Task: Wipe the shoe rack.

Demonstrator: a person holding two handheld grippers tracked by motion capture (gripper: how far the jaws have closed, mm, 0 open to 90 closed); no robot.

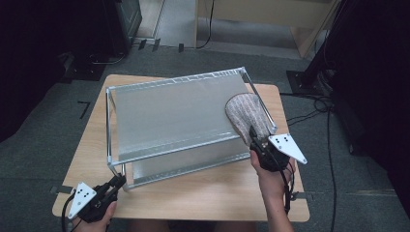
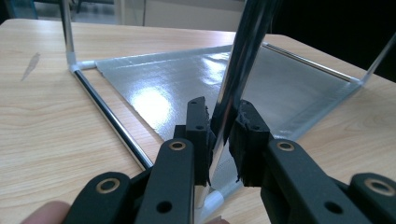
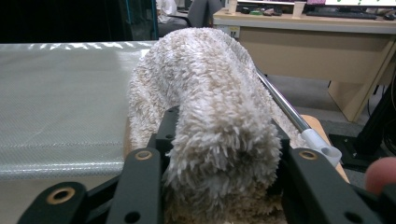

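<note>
A fluffy beige slipper (image 1: 245,117) was seen lying on the top shelf of a two-tier metal rack (image 1: 164,116), at the rack's right end, touching the chrome side rail (image 3: 285,109) there. Its near end was gripped by the right claw (image 1: 255,140), whose jaws were pressed into the pile on either side; no earlier picture was available for comparison. The slipper's far end was rested flat on the silvery shelf cloth (image 3: 56,98).

At the rack's near left corner, the left claw (image 1: 117,181) was clamped on an upright chrome post (image 2: 238,79), the jaws closed tight against it. Below that post, the lower shelf (image 2: 187,88) was stretched between thin rails. The rack was stood on a light wooden table (image 1: 203,193), with dark carpet around it.
</note>
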